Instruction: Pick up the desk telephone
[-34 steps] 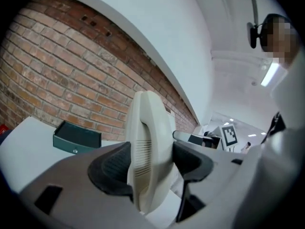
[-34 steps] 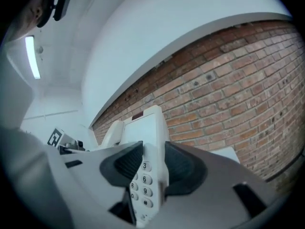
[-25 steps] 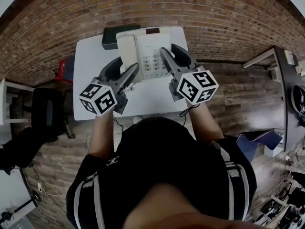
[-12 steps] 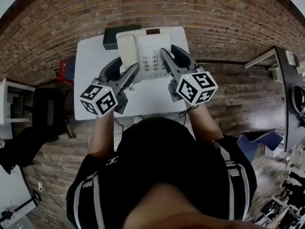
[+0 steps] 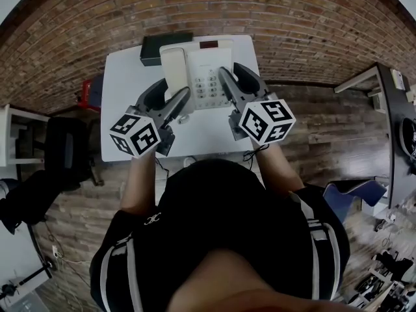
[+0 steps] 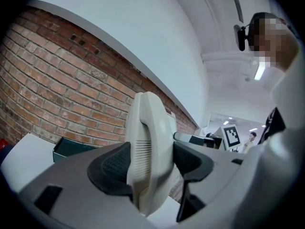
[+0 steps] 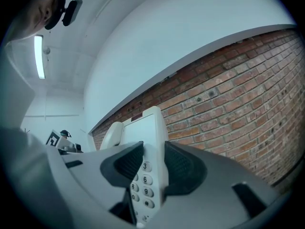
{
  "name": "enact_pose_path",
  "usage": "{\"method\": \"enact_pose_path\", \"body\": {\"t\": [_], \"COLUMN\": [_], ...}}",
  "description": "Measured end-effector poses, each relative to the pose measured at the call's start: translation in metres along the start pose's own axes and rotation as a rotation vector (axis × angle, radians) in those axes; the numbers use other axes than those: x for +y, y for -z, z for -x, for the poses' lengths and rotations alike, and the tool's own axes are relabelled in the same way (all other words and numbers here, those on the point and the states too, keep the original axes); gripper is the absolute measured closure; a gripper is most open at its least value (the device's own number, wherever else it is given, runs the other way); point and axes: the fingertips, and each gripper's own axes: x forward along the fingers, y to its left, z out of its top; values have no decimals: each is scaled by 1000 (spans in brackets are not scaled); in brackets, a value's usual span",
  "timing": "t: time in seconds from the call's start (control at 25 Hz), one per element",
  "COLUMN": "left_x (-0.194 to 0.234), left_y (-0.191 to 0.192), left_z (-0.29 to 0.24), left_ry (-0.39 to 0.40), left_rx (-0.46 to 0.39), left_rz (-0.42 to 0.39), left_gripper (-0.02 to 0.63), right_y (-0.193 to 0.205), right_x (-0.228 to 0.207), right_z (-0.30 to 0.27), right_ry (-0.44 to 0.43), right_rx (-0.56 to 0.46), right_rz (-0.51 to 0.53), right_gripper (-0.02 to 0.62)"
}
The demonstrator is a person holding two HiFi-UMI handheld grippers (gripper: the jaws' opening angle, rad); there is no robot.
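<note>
Atop white table (image 5: pixel 123 86), cream desk telephone (image 5: pixel 207 62), brick wall (image 5: pixel 292 18) behind

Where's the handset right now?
Head view: the handset sits on the left of the phone, clamped in the left gripper, a dark box just beyond.

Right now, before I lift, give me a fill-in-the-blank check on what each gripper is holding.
1. The left gripper is shut on the telephone's cream ____.
2. The right gripper is shut on the telephone's edge, right beside its ____.
3. The wall behind the white table is made of ____.
Missing words: handset; keypad; brick.
</note>
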Motion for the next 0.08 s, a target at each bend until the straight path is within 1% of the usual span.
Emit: {"method": "enact_pose_path", "body": {"t": [0.08], "left_x": [-1], "left_y": [2], "left_z": [-1], "left_ry": [0], "left_rx": [-1], "left_rz": [7], "left_gripper": [325], "right_y": [0], "right_x": [-2], "right_z": [1], "right_ry": [1], "right_rx": [2], "right_rz": [-1], "right_gripper": [472]}}
